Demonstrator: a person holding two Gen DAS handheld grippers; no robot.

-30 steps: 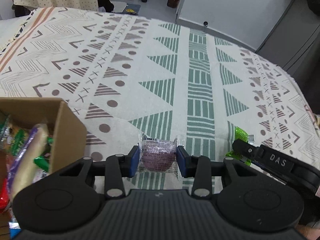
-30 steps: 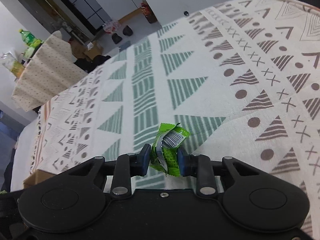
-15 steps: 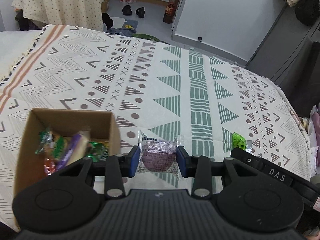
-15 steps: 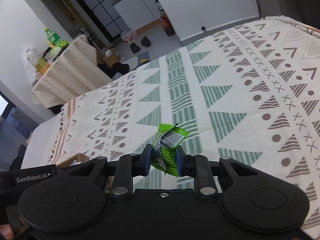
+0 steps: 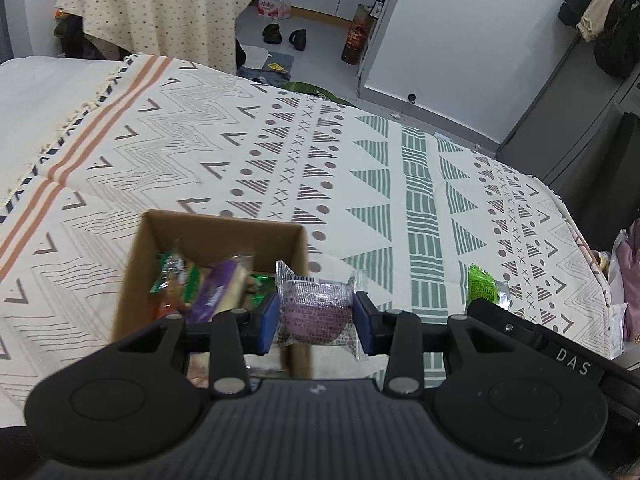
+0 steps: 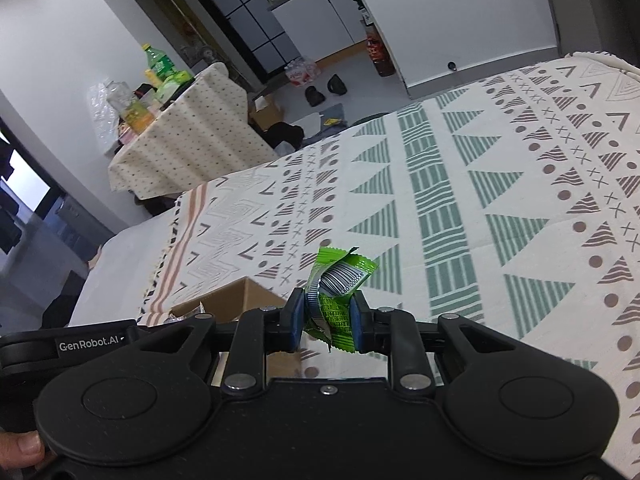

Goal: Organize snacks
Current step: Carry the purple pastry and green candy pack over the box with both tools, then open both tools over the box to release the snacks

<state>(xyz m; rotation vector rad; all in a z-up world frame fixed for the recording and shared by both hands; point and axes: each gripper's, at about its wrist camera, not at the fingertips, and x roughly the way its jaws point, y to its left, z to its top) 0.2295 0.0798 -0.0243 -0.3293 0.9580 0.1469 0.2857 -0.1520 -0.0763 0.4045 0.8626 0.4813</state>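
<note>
My left tool (image 5: 316, 322) is pinching a clear-wrapped purple round cake (image 5: 314, 310), long axis crosswise, over the cardboard box (image 5: 224, 236) rim. My right tool (image 6: 326, 322) is gripping a crumpled green packet (image 6: 338, 288) standing upright, barcode showing, above the patterned bedspread (image 6: 500, 184).

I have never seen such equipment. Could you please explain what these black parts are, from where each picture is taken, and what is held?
There is no robot here. A person carries one hand-held tool in each hand, and each tool has a camera looking forward along its two fingers, so the black shapes at the bottom are the tools themselves.

In the left view, the left tongs grip a purple snack in clear wrap above the right-hand edge of a cardboard box, which already holds other snacks. In the right view, the right tongs grip a crumpled green packet. Below lies a patterned cloth. Both snacks seem headed for the box.
</note>
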